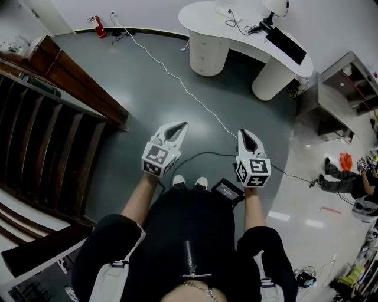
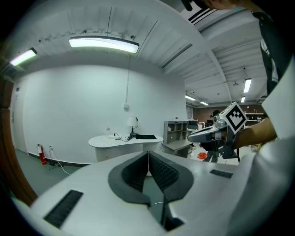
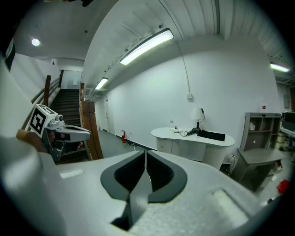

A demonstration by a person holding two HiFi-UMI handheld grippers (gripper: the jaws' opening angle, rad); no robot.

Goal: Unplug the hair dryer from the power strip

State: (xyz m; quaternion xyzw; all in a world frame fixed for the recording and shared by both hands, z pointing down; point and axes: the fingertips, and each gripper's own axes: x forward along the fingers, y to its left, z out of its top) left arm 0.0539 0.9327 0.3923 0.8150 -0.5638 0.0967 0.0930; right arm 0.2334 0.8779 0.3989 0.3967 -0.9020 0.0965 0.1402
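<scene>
I cannot make out a hair dryer or a power strip in any view. My left gripper (image 1: 181, 125) is held at waist height over the grey floor, jaws shut with nothing between them (image 2: 148, 154). My right gripper (image 1: 243, 133) hangs level with it to the right, also shut and empty (image 3: 145, 152). Both point toward a curved white desk (image 1: 236, 29) across the room. On the desk are a lamp (image 1: 274, 7), some thin cables and a flat black item (image 1: 285, 44). A white cable (image 1: 177, 79) runs over the floor from the far wall toward me.
A wooden staircase (image 1: 47, 118) fills the left side. A red fire extinguisher (image 1: 98, 26) stands at the far wall. A grey shelf unit (image 1: 339, 88) is at the right, with a person (image 1: 348, 180) low on the floor beyond it. A black cable (image 1: 201, 154) trails near my feet.
</scene>
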